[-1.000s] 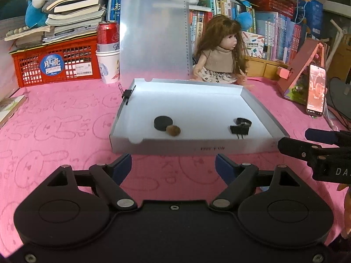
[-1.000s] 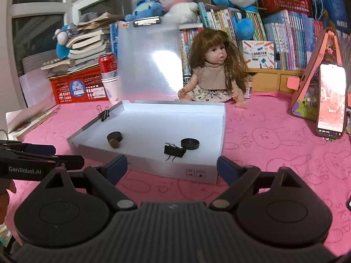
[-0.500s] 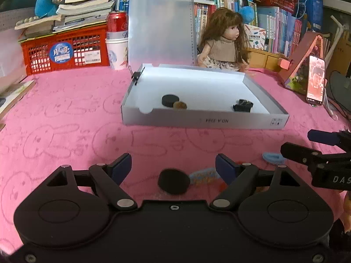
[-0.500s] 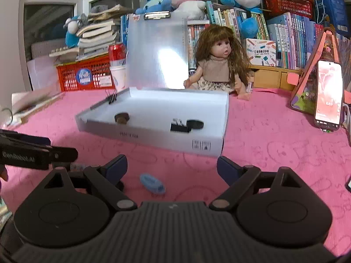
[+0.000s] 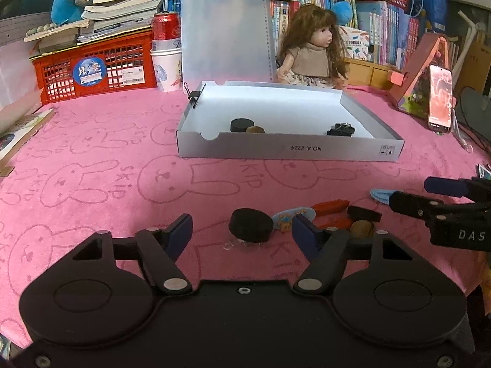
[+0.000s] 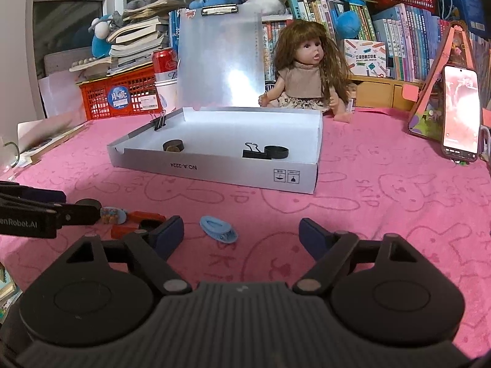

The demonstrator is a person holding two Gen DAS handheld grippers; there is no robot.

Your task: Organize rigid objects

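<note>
A shallow white box [image 5: 288, 151] [image 6: 214, 170] sits on the pink cloth and holds a black disc [image 5: 241, 124], a brown nut [image 5: 255, 129] and a black binder clip [image 5: 340, 130] [image 6: 254, 152]. In front of it lie loose items: a black disc [image 5: 251, 229], a blue cartoon clip [image 5: 293, 215], red pieces [image 5: 330, 207], a brown nut [image 5: 362, 228] and a light blue clip [image 6: 218, 229]. My left gripper [image 5: 241, 235] is open around the black disc. My right gripper [image 6: 241, 235] is open, the blue clip just ahead of it.
A doll [image 5: 313, 46], a clear clipboard [image 5: 225, 30], a red basket [image 5: 95, 67] with books, a can on a cup [image 5: 165, 58] and a phone on a stand [image 5: 440, 101] stand behind and beside the box. Books lie at the left edge [image 5: 18, 132].
Both grippers have drawn back from the box and dropped lower. The loose items in front of the box have come into view, and the black disc now lies between my left fingers.
</note>
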